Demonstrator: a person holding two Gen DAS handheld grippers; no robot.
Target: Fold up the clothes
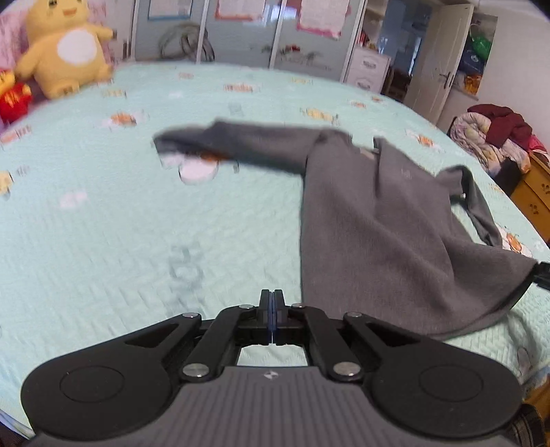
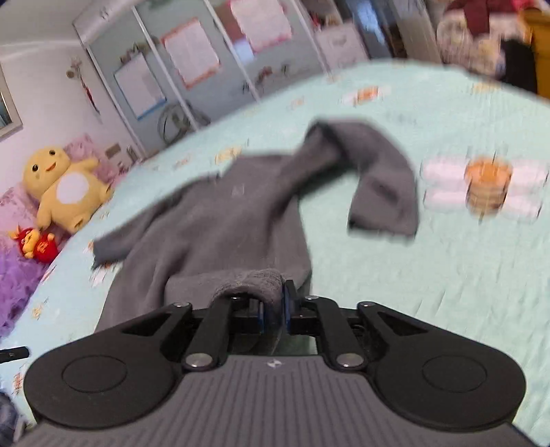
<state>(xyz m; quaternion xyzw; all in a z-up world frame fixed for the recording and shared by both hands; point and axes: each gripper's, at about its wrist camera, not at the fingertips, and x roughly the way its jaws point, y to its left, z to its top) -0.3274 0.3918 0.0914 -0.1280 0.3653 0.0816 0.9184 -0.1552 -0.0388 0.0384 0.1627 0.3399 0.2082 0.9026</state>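
A grey long-sleeved sweater (image 1: 378, 213) lies on the mint bedspread (image 1: 120, 223), one sleeve stretched out to the left. My left gripper (image 1: 272, 302) is shut with nothing between its fingers, just left of the sweater's hem. At the right edge of the left wrist view the right gripper (image 1: 541, 271) pinches the hem's lifted corner. In the right wrist view the grey sweater (image 2: 213, 220) runs away from me, one sleeve bent over on the right. My right gripper (image 2: 274, 302) is shut on a bunched fold of its hem.
A yellow plush toy (image 1: 65, 48) and a red plush toy (image 1: 13, 98) sit at the head of the bed. Wardrobe doors (image 1: 240, 31) stand behind the bed. A pile of bedding (image 1: 491, 137) rests on a wooden cabinet (image 1: 532, 192) at the right.
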